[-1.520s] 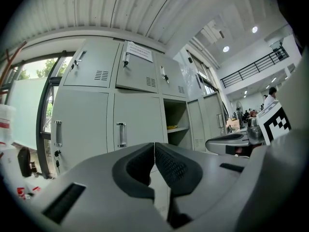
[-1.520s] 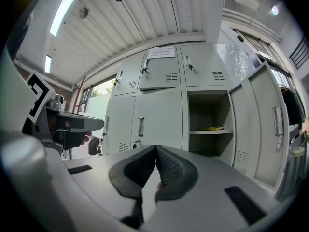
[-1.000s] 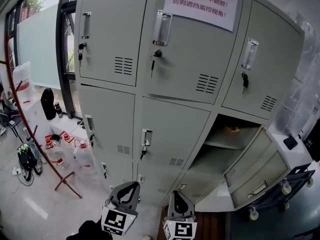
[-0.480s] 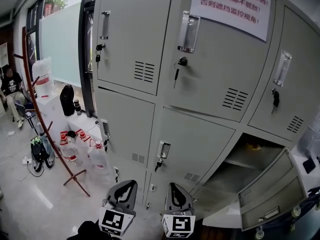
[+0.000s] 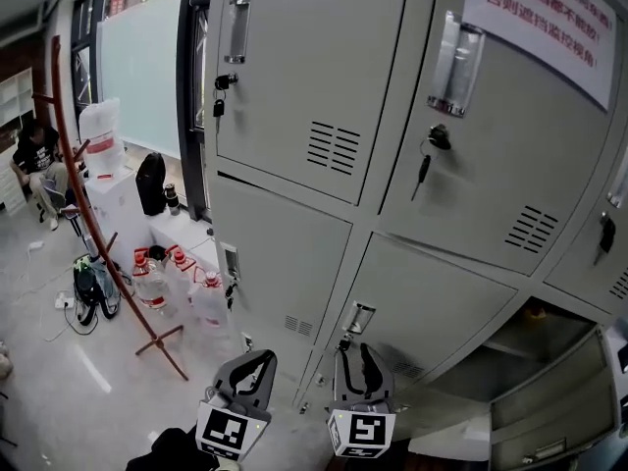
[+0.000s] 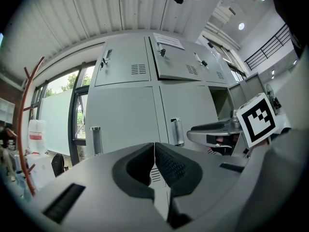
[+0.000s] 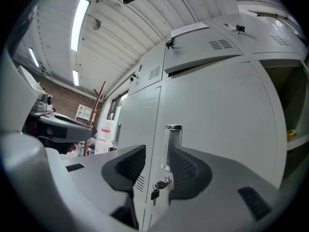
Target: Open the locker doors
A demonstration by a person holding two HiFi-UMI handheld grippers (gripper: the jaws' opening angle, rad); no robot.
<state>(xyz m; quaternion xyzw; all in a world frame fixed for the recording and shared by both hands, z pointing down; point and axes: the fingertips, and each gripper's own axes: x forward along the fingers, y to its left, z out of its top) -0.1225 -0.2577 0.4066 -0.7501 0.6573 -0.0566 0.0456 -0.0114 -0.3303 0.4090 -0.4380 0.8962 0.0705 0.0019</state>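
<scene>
Framing the handle point(image 7: 173, 146) and key point(image 7: 155, 193) of a shut door point(image 7: 217, 129) between spread, just-opened jaws of the right gripper point(image 7: 157, 151), pinching nothing: clear only in its own view. Holding left gripper point(image 6: 154, 149) pressed together, empty. Facing grey lockers point(image 5: 294, 116); pale floor point(image 5: 69, 381), water bottles point(image 5: 177, 283) leftward.

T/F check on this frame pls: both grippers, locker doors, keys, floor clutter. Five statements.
1. The left gripper is shut with nothing in it. True.
2. The right gripper is clamped on the door handle ahead of it. False: its jaws stand apart, having just been opening, with nothing gripped. The handle lines up with the gap.
3. A key hangs from the lock of the door bearing the paper notice. True.
4. Every locker door is shut. False: the lower right door stands open.
5. The water bottles stand right of the lockers. False: they stand left of them.
</scene>
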